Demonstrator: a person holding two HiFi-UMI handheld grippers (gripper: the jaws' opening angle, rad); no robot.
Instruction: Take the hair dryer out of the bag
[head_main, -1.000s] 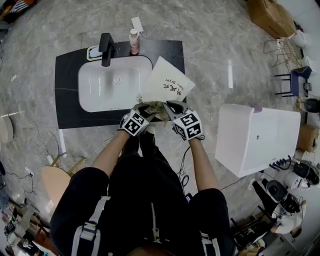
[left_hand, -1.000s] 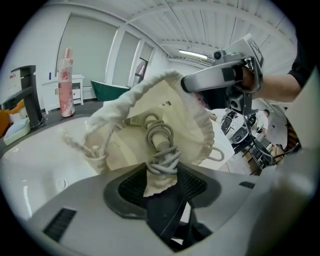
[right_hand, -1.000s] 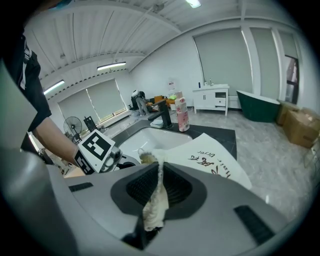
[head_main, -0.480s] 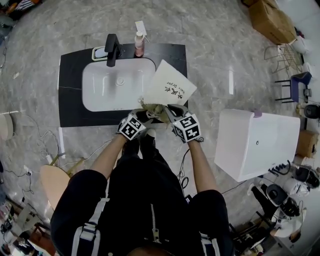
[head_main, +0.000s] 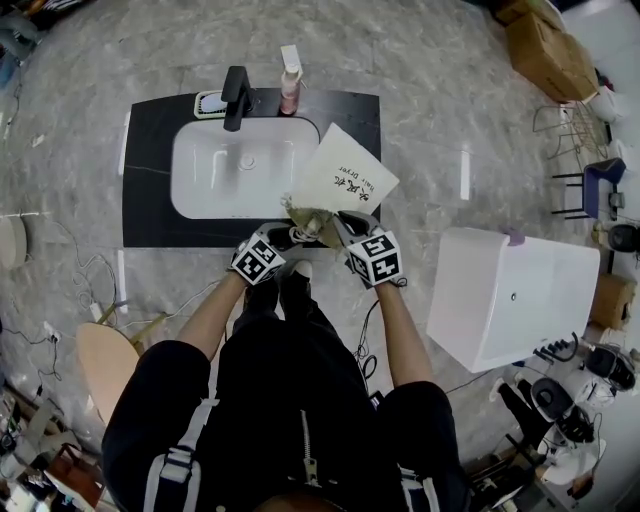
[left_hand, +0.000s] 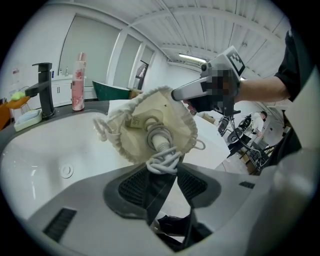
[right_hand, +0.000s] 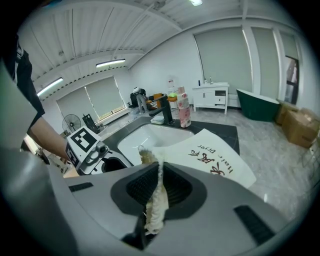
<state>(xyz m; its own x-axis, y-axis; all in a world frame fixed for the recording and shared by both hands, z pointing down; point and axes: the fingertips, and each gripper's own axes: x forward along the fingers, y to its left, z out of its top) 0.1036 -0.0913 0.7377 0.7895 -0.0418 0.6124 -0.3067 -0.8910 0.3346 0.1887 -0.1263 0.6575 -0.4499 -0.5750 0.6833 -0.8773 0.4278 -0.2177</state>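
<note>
My left gripper (left_hand: 163, 170) is clamped on the coiled white power cord (left_hand: 161, 159) spilling from the mouth of the cream drawstring cloth bag (left_hand: 172, 107); the bundle keeps its jaws partly apart. The hair dryer (left_hand: 151, 129) lies straight ahead of that gripper, inside the bag, with only its pale ribbed cord end showing. Its length runs away from me over the white sink (head_main: 225, 180). My right gripper (right_hand: 154, 187), just beside, is pinched nearly closed on the bag's gathered rim. I judge the left should pull while the right anchors.
</note>
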